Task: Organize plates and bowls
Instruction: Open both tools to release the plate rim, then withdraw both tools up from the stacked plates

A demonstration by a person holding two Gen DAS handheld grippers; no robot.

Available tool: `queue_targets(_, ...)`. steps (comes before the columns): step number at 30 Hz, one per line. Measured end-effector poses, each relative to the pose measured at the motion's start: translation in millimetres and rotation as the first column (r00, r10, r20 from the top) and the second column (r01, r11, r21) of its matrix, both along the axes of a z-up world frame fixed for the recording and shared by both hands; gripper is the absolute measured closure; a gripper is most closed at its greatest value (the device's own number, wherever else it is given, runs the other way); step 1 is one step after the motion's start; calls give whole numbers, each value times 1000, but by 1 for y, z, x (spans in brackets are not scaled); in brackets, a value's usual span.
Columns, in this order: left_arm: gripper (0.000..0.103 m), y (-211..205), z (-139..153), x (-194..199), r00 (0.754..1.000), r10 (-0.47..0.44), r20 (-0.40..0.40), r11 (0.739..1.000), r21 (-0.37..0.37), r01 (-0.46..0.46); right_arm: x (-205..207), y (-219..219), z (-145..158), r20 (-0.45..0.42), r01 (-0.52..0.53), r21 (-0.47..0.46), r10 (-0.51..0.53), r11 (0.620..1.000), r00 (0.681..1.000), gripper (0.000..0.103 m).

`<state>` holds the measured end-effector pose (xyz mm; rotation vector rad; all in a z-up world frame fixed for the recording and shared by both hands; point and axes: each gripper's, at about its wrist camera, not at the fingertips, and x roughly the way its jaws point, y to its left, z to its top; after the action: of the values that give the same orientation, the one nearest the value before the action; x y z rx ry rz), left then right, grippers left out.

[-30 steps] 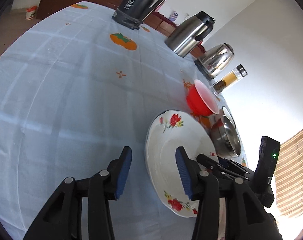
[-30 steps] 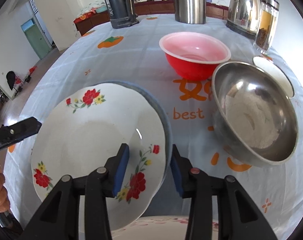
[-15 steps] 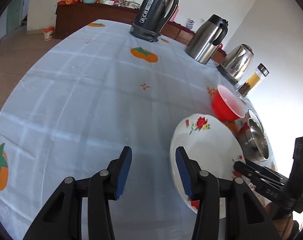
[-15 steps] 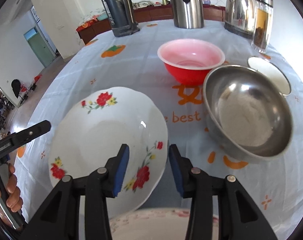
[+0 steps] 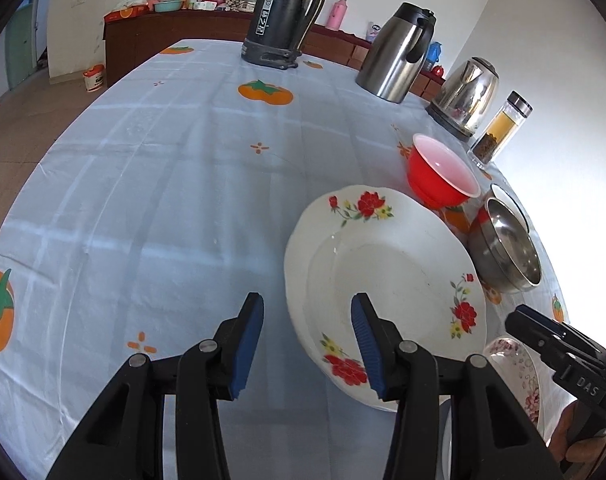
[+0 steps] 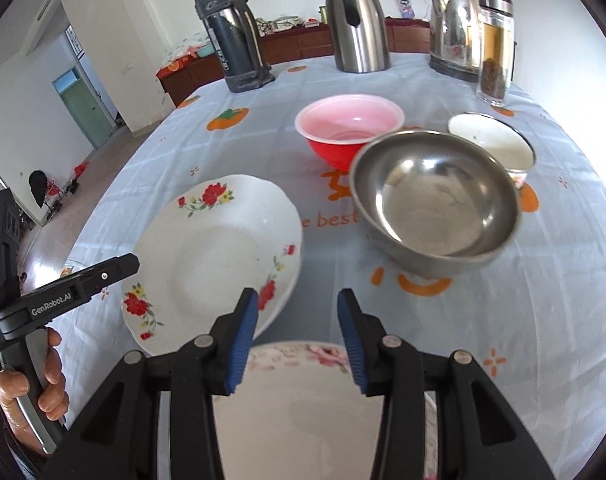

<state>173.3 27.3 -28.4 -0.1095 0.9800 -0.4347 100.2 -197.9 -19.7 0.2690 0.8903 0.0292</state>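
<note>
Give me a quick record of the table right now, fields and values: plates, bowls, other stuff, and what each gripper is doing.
plates: floral plate on the tablecloth; pink-patterned plate nearest the right gripper
bowls: red bowl, steel bowl, white bowl, grouped together
far edge: dark thermos, steel carafe, kettle, glass jar
left gripper: open, empty
right gripper: open, empty

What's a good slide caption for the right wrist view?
Open right claw hovers between a floral plate and steel bowl, a red bowl behind.
</note>
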Motion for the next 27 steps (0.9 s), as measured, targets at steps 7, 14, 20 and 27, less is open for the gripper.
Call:
queue_targets(7, 54, -11, 3, -19, 998, 37, 57, 996, 77, -41, -20, -10, 4, 18, -3, 22, 2, 1000, 1000, 61)
queue_targets(14, 54, -21, 8, -46, 982, 65, 177, 985, 144, -91, -49, -25, 6, 63, 27, 36, -29, 999, 998, 61)
queue_targets(20, 45, -29, 16, -68, 952, 72, 298, 970, 200, -136, -81, -37, 13, 122, 57, 38, -62, 998, 991, 60)
queue_targets(27, 34, -30, 21, -87, 925, 93, 369, 965, 195, -175, -116, -39, 18, 221, 118, 5, -116, 993, 968, 50)
